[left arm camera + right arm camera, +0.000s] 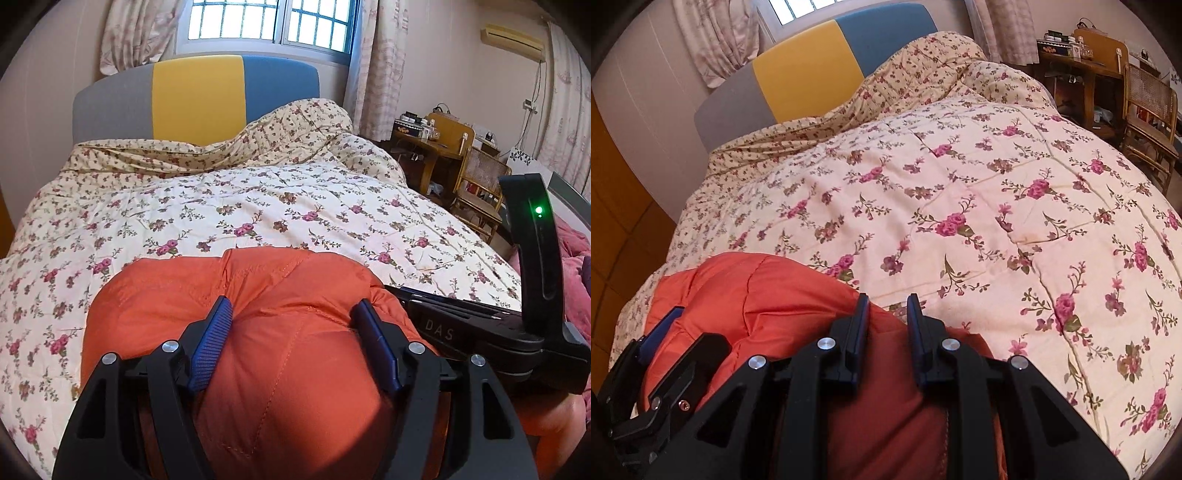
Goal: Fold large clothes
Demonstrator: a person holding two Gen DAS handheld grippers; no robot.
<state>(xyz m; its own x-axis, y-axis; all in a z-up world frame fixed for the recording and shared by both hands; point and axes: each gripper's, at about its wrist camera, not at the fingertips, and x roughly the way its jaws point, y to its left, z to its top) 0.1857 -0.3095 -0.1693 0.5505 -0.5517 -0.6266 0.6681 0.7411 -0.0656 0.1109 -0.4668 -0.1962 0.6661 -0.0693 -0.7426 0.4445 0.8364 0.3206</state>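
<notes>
While the orange padded garment (258, 354) sits bundled at the near edge of the bed, these notes run left to right.

Left gripper (293, 310): jaws spread wide around a thick bulge of the garment; the blue pads (210, 347) dent the padding on both sides, so I judge it grasping a fat fold.

Garment: at 6 o'clock in both wrist views, bunched into a puffy mound, lying on the floral quilt (258, 199).

Right gripper (888, 314): jaws nearly clenched, a slim gap between them; orange fabric lies under and behind them, but whether any is pinched I cannot tell.

Bed: headboard (199, 96) at 12 o'clock, quilt bare from the garment to the pillows.

Done so far: the garment appears gathered or doubled over, judging by its bulk.

Left to do: laying the bundle down flat, squaring the layers, final fold. No neat rectangle shows yet.
</notes>
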